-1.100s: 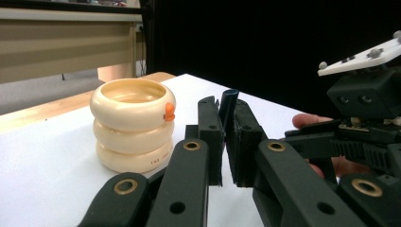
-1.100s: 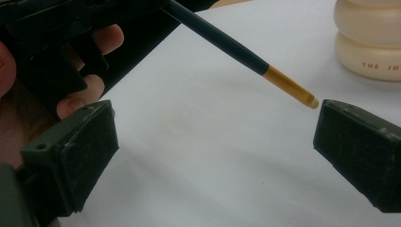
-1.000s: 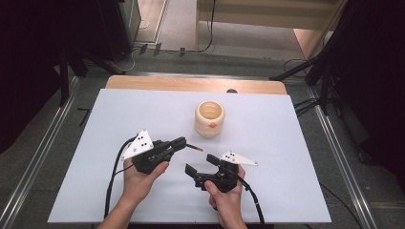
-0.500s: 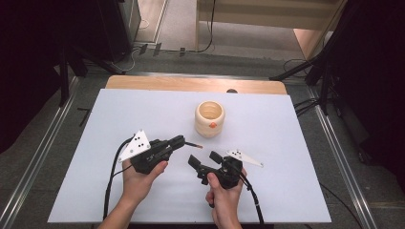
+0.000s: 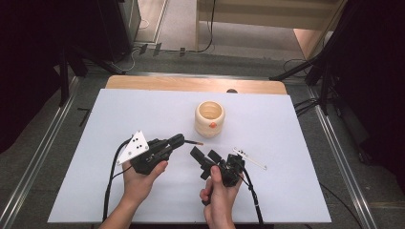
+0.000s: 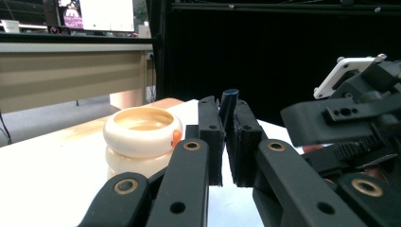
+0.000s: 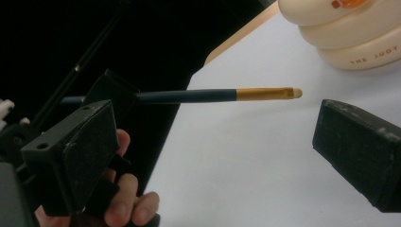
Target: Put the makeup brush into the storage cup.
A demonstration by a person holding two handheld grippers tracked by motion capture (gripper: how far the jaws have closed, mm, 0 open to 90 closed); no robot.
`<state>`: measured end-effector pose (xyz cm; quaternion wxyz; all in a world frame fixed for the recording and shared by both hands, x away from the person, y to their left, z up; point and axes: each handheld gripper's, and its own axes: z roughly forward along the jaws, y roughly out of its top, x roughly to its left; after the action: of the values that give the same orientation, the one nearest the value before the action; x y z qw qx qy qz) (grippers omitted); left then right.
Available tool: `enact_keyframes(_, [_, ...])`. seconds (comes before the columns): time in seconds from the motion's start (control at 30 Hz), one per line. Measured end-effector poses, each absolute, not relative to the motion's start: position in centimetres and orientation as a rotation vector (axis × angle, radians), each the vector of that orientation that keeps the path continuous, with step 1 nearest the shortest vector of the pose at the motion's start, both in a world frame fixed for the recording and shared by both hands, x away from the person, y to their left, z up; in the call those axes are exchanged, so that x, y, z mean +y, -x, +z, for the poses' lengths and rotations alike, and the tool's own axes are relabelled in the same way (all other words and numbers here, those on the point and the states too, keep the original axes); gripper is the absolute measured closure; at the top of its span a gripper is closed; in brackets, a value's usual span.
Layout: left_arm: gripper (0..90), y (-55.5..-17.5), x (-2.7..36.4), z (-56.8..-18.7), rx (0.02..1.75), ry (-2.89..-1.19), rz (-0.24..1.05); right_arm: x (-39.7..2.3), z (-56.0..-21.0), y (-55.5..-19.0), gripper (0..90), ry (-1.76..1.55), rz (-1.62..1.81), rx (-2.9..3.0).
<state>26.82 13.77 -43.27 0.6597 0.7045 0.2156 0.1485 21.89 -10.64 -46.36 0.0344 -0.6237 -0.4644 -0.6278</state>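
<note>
even overhead light keeps the white table [image 5: 286, 191] bright, without glare. surroundings from nine to three o'clock sink into darkness. near jaws blur in both gripper views.

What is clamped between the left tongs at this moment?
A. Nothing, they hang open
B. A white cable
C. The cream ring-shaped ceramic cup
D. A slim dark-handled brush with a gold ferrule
D: the left tongs are shut on the slim dark-handled brush with a gold ferrule, whose tip sticks out toward the cream ring-shaped ceramic cup standing apart on the white table.
</note>
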Motion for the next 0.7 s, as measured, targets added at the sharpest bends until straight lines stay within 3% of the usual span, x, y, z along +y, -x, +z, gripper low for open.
enact_keyframes(0.7, [86.6,-26.2,13.4,-43.5,0.459,-1.555,0.372,-10.3,-46.2,-23.1,7.6,1.925,-1.84,-0.986])
